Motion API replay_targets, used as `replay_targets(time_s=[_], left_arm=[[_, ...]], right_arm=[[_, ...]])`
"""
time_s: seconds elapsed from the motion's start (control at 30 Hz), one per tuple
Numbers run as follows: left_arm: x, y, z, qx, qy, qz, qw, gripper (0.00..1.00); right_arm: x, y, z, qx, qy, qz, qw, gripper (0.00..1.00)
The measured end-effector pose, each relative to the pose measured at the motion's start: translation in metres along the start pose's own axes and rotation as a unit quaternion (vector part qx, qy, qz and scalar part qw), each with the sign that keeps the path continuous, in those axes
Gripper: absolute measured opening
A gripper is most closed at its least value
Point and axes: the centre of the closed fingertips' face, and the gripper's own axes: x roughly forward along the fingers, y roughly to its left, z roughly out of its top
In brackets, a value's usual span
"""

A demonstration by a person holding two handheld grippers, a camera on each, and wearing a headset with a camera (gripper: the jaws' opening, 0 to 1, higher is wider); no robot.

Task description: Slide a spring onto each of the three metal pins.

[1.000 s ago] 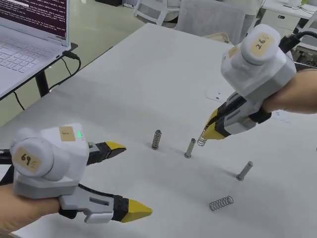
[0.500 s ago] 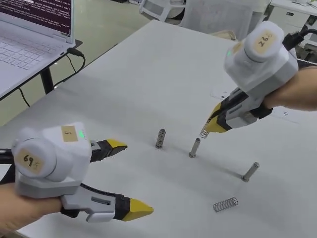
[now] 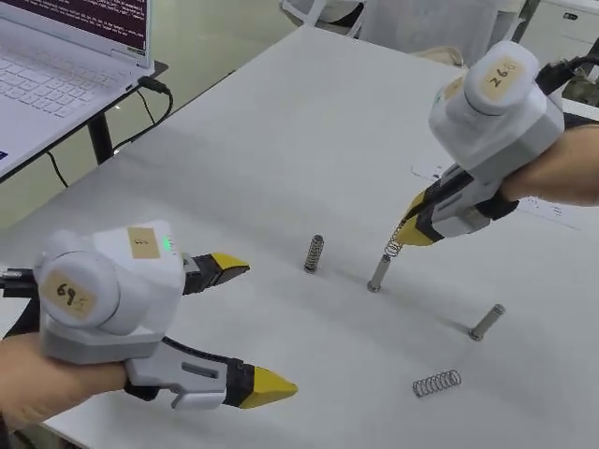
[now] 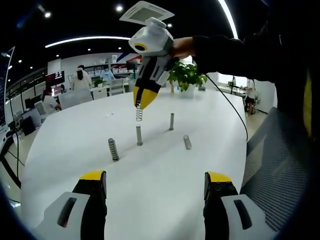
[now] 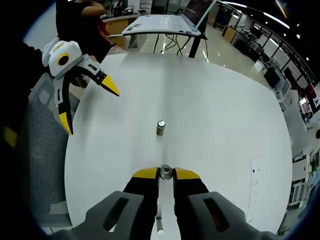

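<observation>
Three metal pins stand on the white table [image 3: 281, 131]. The left pin [image 3: 314, 253] wears a spring. The middle pin [image 3: 379, 273] and the right pin [image 3: 487, 322] are bare. A loose spring [image 3: 437, 383] lies near the front. My right gripper [image 3: 404, 236] is shut on another spring [image 3: 393, 247], which hangs just above and right of the middle pin's top; the left gripper view shows this spring [image 4: 139, 115] over that pin [image 4: 139, 135]. My left gripper [image 3: 257, 325] is open, holds nothing, and hovers at the front left.
An open laptop [image 3: 56, 47] sits on a stand off the table's left edge, with a cable [image 3: 154, 89] hanging from it. A paper slip [image 3: 543, 208] lies at the right, behind my right hand. Chairs stand beyond the far edge.
My right gripper has lifted the spring a little and brought it closer over the middle pin's top. The left gripper has stayed open in the same place. The head camera has shifted.
</observation>
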Motion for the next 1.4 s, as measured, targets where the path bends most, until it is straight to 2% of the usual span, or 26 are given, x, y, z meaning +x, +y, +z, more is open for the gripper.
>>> replay_targets(time_s=[0.53,1.4], left_arm=[[0.001,0.001,0.0,0.001,0.0,0.0,1.0,0.75],[0.001,0.003,-0.004,-0.003,0.001,0.003,1.0,0.74]], right_arm=[[0.011,-0.003,-0.006,0.003,0.012,0.007,0.9999,0.08],[0.033,0.003,-0.014,0.007,0.028,0.019,0.9994,0.08]])
